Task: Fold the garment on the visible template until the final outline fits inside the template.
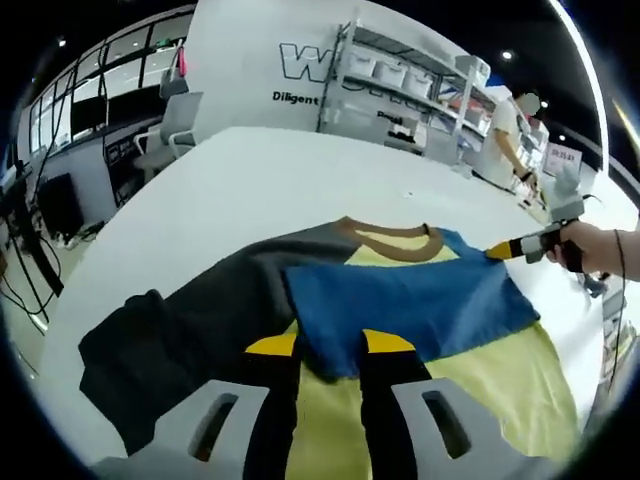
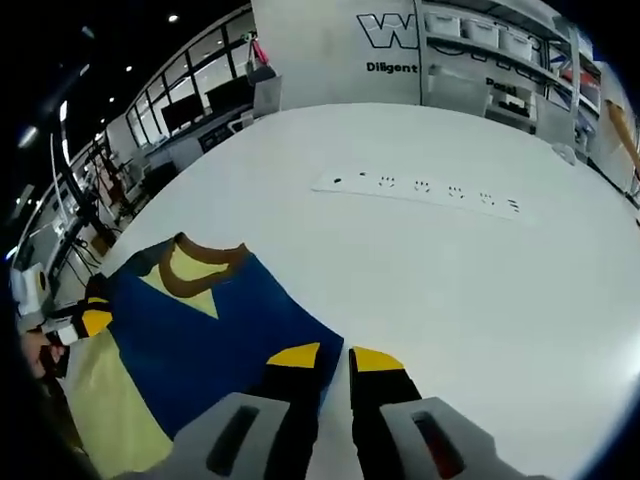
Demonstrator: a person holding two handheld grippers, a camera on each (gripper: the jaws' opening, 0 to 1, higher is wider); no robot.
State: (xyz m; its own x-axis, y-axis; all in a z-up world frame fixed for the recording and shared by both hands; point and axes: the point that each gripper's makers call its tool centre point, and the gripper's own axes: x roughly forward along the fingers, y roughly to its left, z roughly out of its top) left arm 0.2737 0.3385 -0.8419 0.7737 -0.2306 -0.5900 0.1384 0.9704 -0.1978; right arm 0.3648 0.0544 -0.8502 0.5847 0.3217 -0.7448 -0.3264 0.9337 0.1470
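The garment (image 1: 400, 300) lies flat on the white table (image 1: 250, 190), with a blue panel folded over yellow cloth, a dark grey part to the left and a brown collar (image 1: 390, 238). My left gripper (image 1: 330, 345) is open, its yellow-tipped jaws straddling the blue panel's near corner. My right gripper (image 1: 497, 250), held by a hand, comes in from the right with its tip at the blue panel's far corner. In the right gripper view the garment (image 2: 210, 330) spreads to the left, and my right gripper (image 2: 336, 358) has its jaws close together on the blue edge. The left gripper (image 2: 92, 318) shows at the far left.
A white strip with small marks (image 2: 420, 185) lies on the table (image 2: 480, 300) beyond the garment. Shelves with bins (image 1: 410, 80) and a standing person (image 1: 505, 135) are at the back. Office chairs (image 1: 175, 125) stand past the table's far left edge.
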